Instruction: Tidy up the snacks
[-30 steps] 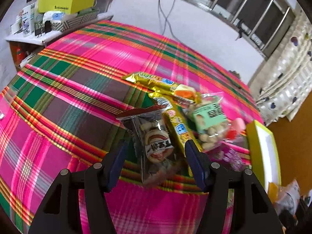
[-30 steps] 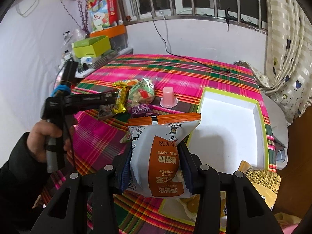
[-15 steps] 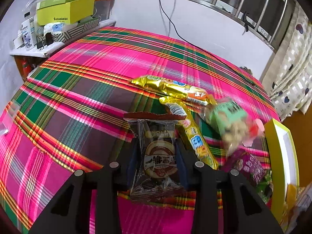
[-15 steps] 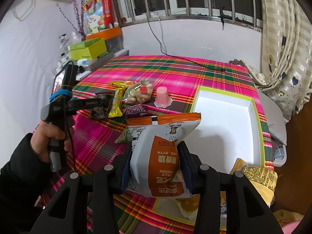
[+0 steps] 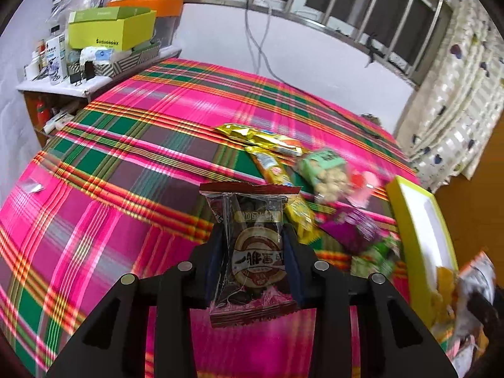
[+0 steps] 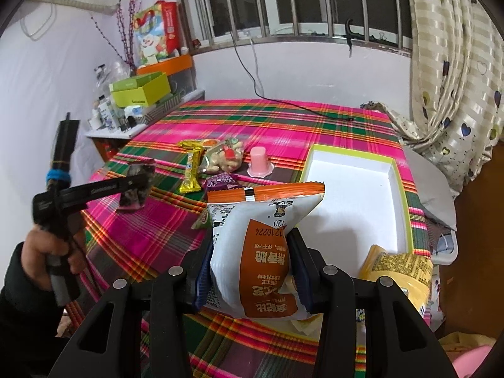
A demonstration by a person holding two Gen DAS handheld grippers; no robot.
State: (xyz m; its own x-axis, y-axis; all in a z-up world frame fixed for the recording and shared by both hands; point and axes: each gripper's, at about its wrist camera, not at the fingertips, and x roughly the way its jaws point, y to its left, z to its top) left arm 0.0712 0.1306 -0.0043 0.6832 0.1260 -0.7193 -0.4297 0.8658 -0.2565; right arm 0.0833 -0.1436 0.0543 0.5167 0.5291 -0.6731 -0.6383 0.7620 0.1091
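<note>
My left gripper is shut on a clear brown cookie packet, held above the plaid tablecloth; the same gripper and packet show at the left of the right wrist view. My right gripper is shut on a white and orange chip bag, lifted in front of the white tray with a green rim. On the cloth lie two yellow bars, a nut bag, a pink jelly cup and a purple packet.
A yellow snack bag lies at the tray's near corner. A side shelf with a green box and bottles stands at the far left. A cable crosses the far table edge. A person's hand holds the left gripper's handle.
The left gripper closed on the cookie packet and lifted it off the cloth, moving back from the snack pile. The right gripper kept its hold on the chip bag and shifted slightly.
</note>
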